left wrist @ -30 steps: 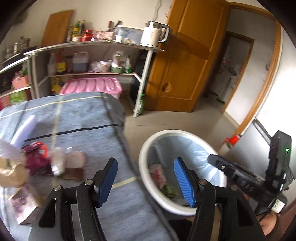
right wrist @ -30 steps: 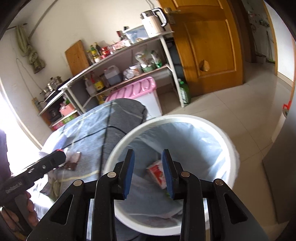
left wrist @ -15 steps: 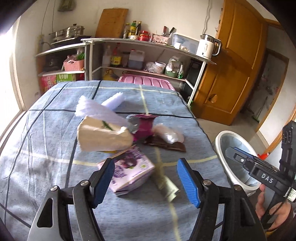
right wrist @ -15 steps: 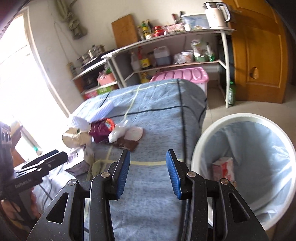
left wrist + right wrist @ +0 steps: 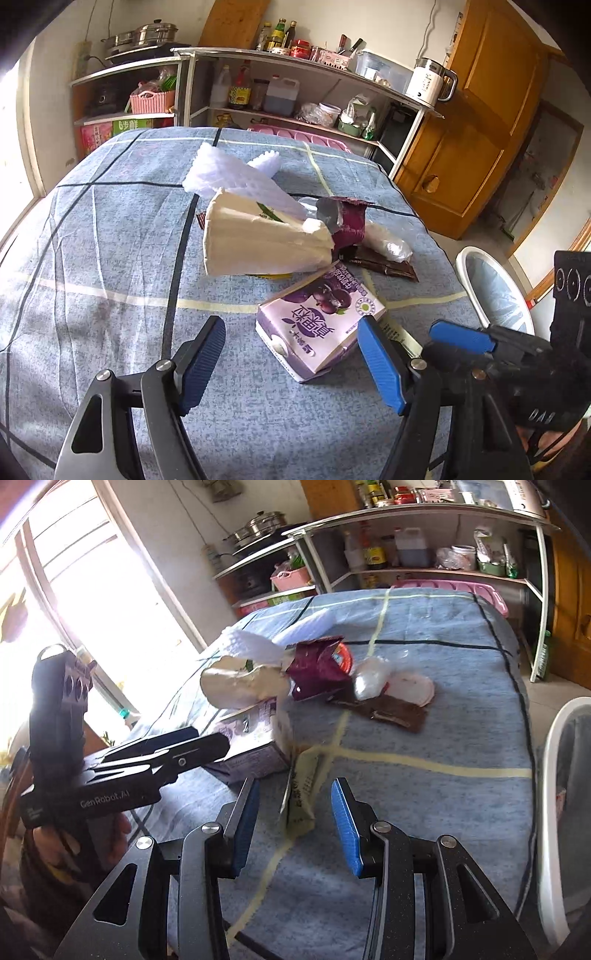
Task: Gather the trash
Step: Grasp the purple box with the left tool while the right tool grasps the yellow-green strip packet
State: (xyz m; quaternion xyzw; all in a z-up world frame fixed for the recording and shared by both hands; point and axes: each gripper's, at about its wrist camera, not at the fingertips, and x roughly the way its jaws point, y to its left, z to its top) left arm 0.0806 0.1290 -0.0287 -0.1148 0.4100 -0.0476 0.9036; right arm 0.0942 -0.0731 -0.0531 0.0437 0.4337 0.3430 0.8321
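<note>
Left wrist view: the left gripper is angling down over a table covered in blue-grey checked cloth. Its jaws are opening, and nothing is between the pads yet. Just beyond its right pad, a purple grape-juice carton is lying flattened on its side, near edge toward the camera. My guess is the jaws are widening to take the carton's breadth.

Farther back a heap of rubbish is sitting mid-table: a cream crumpled paper bag, white foam netting behind it, a maroon foil snack packet, a clear plastic bag and a dark brown flat wrapper at the right.

Off the table's right edge a white round bin with a pale blue liner is standing on the floor, probably parked there so pieces can be carried across and dropped in.

Right wrist view: the right gripper is hovering part-open over the near cloth, holding nothing. A pale yellow-green crumpled printed wrapper is lying just beyond and between its pads, likely its target. The carton sits to the left, with the left gripper reaching alongside it; whether it is touching the carton I cannot tell. Each tool appears to be taking its own piece, close together, so a collision looks possible.
</note>
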